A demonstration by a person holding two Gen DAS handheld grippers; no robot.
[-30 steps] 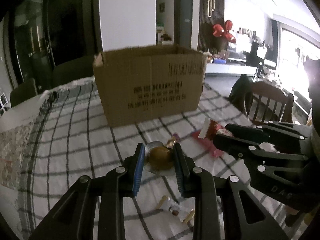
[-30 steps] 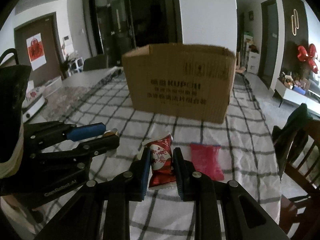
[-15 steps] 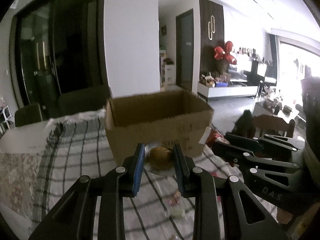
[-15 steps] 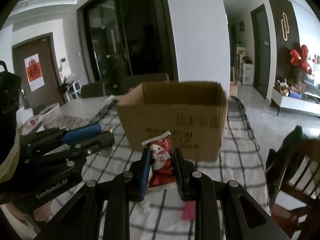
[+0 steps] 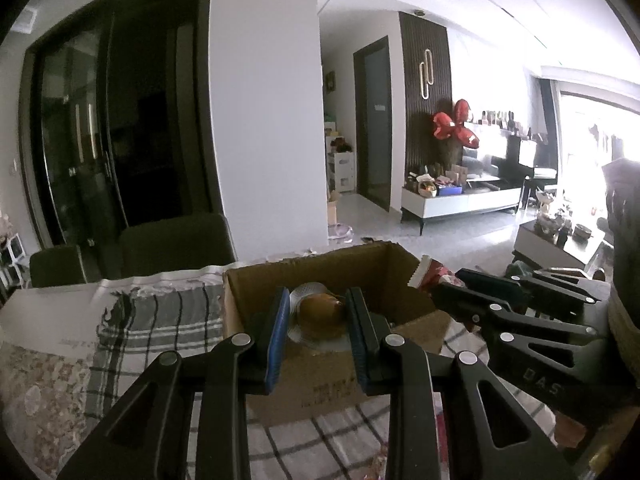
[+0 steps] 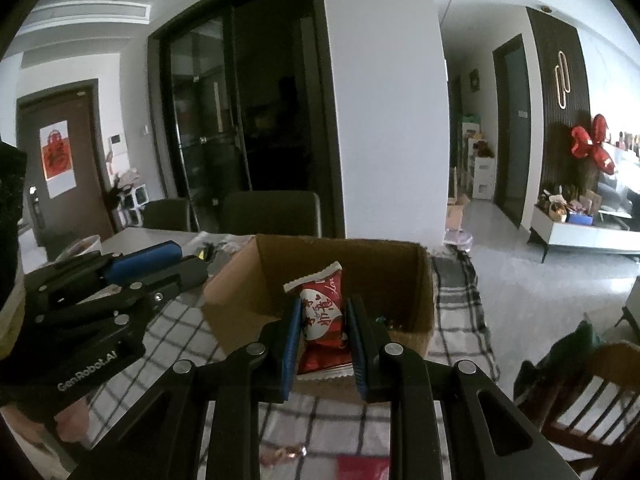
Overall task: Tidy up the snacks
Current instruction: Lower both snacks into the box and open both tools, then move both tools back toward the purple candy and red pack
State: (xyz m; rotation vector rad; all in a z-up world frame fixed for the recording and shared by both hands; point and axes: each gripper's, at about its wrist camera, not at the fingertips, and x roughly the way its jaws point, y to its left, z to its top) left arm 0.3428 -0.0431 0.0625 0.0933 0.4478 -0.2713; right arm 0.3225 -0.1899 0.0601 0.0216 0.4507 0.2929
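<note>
My left gripper [image 5: 318, 314] is shut on a round golden-brown snack in clear wrap [image 5: 320, 314] and holds it over the open cardboard box [image 5: 400, 268]. My right gripper [image 6: 322, 318] is shut on a red snack packet with white writing [image 6: 322, 312] and holds it above the same box [image 6: 400, 280]. Each gripper shows in the other's view: the right gripper [image 5: 456, 292] at the box's right side, the left gripper [image 6: 192, 262] at its left side. A few small items lie at the box's bottom [image 6: 386, 322].
The box stands on a checked tablecloth [image 6: 456, 312]. A pink packet [image 6: 362, 468] and a small wrapped snack [image 6: 286, 454] lie on the cloth near me. A wooden chair [image 6: 592, 392] stands at the right, dark chairs [image 6: 272, 212] behind the table.
Both grippers have risen from the tabletop and moved forward with their snacks, from in front of the box to above its open top.
</note>
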